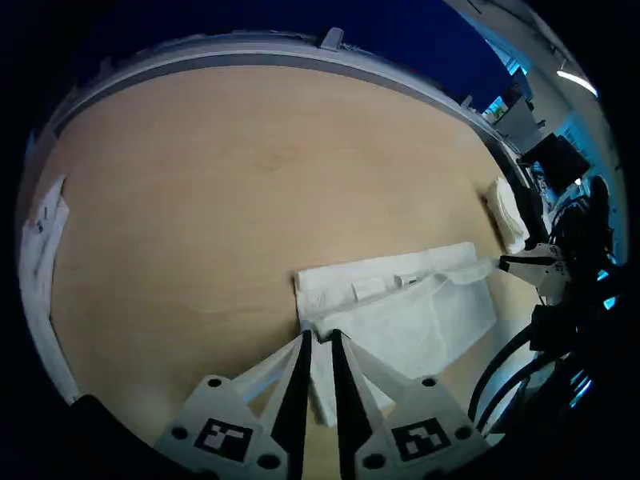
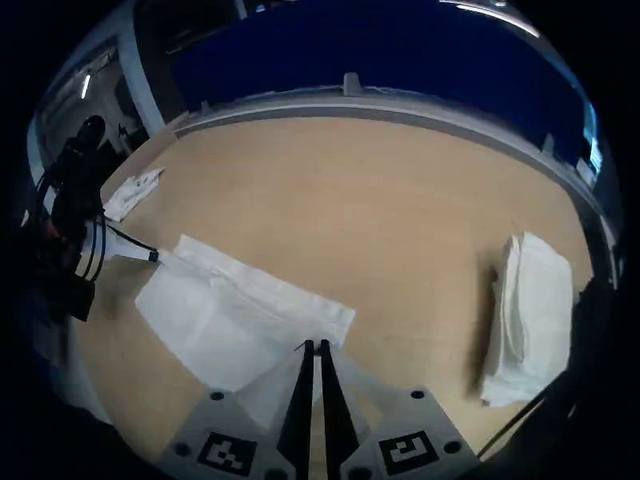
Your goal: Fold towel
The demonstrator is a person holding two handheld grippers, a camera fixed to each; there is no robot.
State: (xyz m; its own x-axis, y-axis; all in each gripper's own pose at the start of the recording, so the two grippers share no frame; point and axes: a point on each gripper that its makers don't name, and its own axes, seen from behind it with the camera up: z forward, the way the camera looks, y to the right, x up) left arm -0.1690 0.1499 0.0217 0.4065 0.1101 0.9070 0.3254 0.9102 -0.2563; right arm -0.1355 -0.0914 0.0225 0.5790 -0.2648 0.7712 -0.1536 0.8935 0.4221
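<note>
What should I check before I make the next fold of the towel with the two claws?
1. Left claw shut on the towel edge: ok.
2. Right claw shut on the opposite end of the towel: ok.
3. Towel partly folded, with one layer lying over another: ok.
4. Table beyond the towel bare enough for the fold: ok.
5. Stack of folded towels lies apart from the towel: ok.
6. Each claw holds every layer at its edge: cannot tell.

Wooden table [image 1: 240, 176] bears white towel [image 1: 416, 320], folded towel stack [image 2: 532, 320].
</note>
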